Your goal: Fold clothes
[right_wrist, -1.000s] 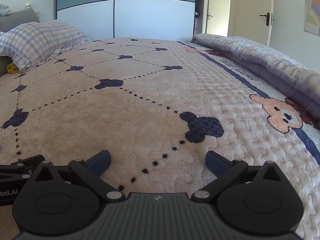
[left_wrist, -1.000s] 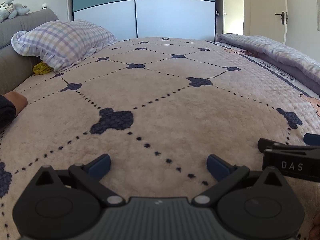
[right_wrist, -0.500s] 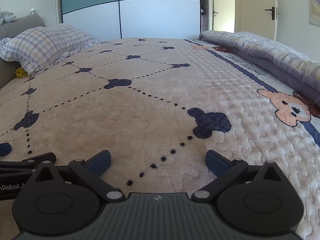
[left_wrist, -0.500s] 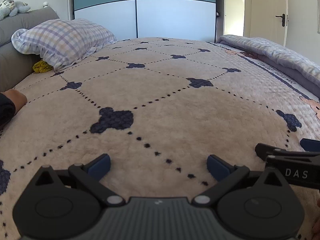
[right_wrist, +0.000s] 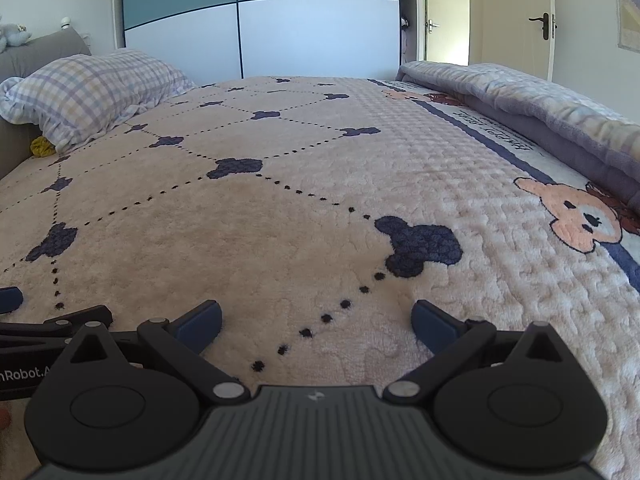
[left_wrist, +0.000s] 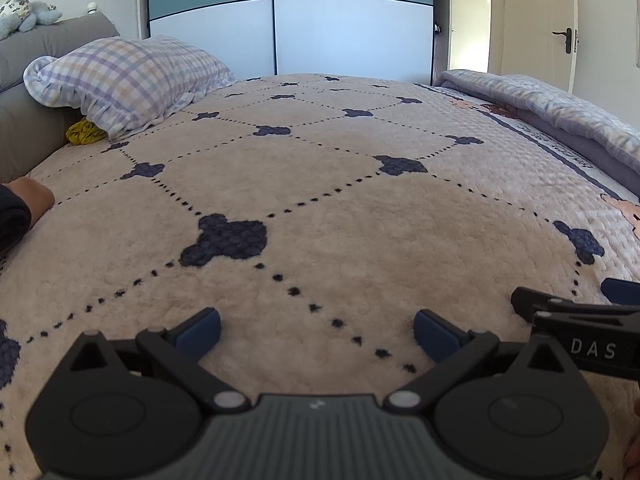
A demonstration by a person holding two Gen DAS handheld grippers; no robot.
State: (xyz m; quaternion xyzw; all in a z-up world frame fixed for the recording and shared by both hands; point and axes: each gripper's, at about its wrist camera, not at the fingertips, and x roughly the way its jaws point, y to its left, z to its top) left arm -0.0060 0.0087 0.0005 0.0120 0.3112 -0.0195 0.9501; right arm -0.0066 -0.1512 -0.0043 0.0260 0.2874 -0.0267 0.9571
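Holding both the left gripper (left_wrist: 316, 330) and right gripper (right_wrist: 316, 322) spread empty over the blanket (left_wrist: 360, 208), you see no clothes except perhaps a limp yellow bundle (left_wrist: 85, 133) at ten o'clock; pinch its edge.

Both cameras sit low, just above the blanket (left_wrist: 360, 208), each looking forward along its own gripper toward the wardrobe (left_wrist: 352, 32) far ahead. The left gripper (left_wrist: 317, 330) view has the right gripper (left_wrist: 576, 320) close beside it at its right edge; the right gripper's view (right_wrist: 316, 322) has the left gripper (right_wrist: 56, 322) at its left edge. Both share the blanket ahead, the pillow (right_wrist: 88, 96) forward-left and the folded quilt (right_wrist: 520, 96) forward-right.
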